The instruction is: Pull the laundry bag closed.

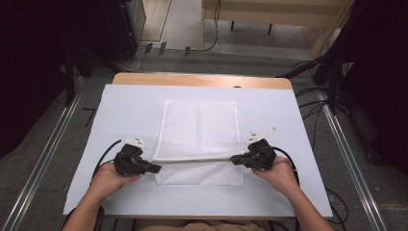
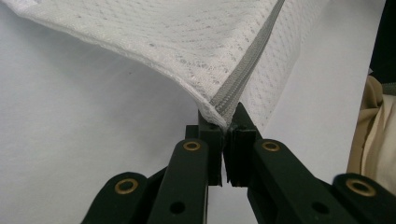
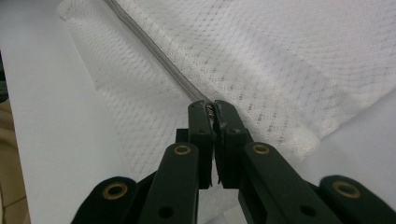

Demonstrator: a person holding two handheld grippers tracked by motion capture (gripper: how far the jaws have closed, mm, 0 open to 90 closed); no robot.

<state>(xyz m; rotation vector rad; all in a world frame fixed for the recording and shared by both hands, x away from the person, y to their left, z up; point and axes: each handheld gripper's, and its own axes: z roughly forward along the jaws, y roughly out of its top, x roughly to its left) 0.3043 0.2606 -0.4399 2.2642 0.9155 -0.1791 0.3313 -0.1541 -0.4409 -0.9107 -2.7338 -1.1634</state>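
Observation:
A white mesh bag [image 1: 199,127] lies flat in the middle of the table, with a grey zipper [image 1: 197,160] running across near its front edge. My left gripper [image 1: 158,167] is shut on the zipper's left end, and the mesh [image 2: 163,42] rises off the sheet from the jaws [image 2: 227,126] along the zipper [image 2: 247,65]. My right gripper [image 1: 234,159] is shut on the zipper's right end. In the right gripper view a small metal piece sits between the jaw tips [image 3: 211,108], where the zipper [image 3: 154,51] meets the mesh [image 3: 280,70]. The zipper is stretched straight between both grippers.
A pale sheet [image 1: 120,110] covers the table, and a strip of wooden tabletop [image 1: 202,79] shows at the far edge. Metal rails [image 1: 48,154], cables and dark stands flank the table on the floor. The person's beige clothing [image 2: 373,135] is close to the near edge.

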